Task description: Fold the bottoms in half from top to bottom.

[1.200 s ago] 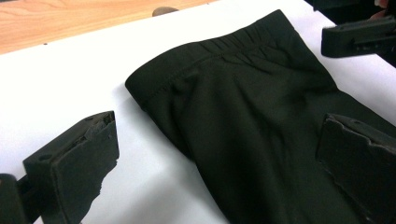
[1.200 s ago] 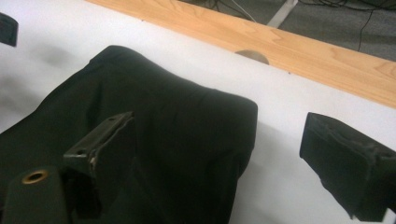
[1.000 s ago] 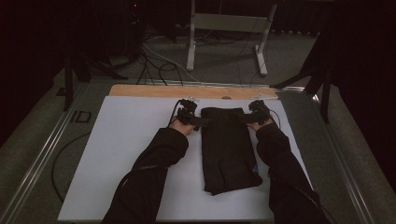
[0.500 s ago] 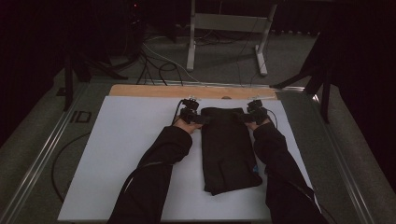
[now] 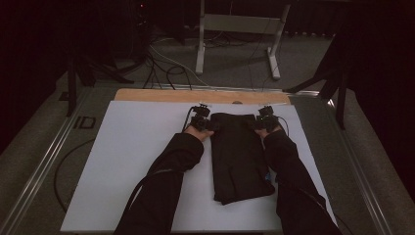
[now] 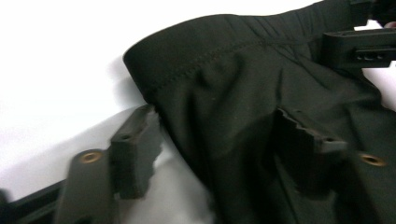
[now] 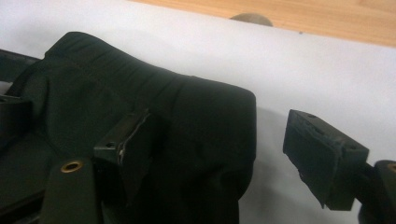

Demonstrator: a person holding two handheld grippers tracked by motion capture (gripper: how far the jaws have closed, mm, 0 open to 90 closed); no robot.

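A folded black garment [image 5: 240,156], matte woven cloth with a stitched, gathered waistband, lies lengthwise on the white sheet [image 5: 127,161], its folded end nearest the person and its waistband at the far end. At that waistband's left corner the left gripper [image 5: 202,122] has just been closing; one jaw lies on the cloth, the other on the sheet beside the edge, nothing pinched yet. The right gripper [image 5: 264,123] straddles the right corner likewise, jaws closing but apart. Beyond the sheet runs a wooden table edge [image 5: 147,94].
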